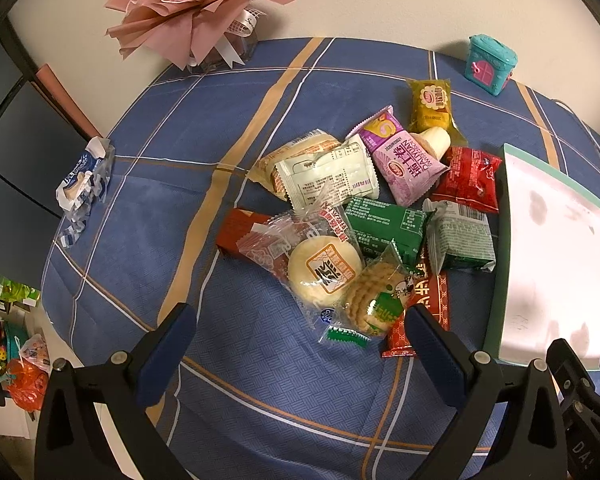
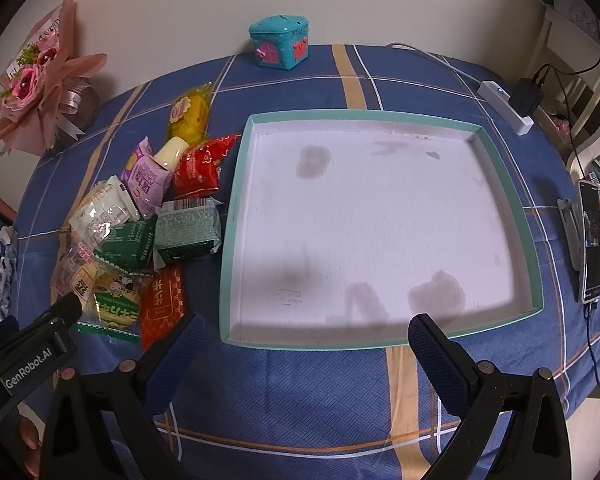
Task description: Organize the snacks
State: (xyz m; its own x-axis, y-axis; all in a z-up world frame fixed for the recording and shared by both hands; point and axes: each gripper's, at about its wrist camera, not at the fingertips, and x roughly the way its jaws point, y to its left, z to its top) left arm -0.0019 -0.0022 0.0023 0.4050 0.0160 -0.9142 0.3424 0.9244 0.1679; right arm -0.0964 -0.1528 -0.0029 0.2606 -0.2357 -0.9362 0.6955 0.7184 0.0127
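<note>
Lying ahead of spread jaws, snack pile [image 1: 372,216], tray [image 2: 236,184] beside

Each black plastic gripper, the left gripper [image 1: 300,320] and the right gripper [image 2: 306,330], has two fingers faced with ribbed dark-blue pads [image 2: 440,360] and round silver screws [image 2: 486,367]. White "GenRobot.AI" lettering marks the left gripper's side.

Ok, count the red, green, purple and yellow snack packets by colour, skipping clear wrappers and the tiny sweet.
Red packets: 3
Green packets: 2
Purple packet: 1
Yellow packet: 1
Total: 7
</note>
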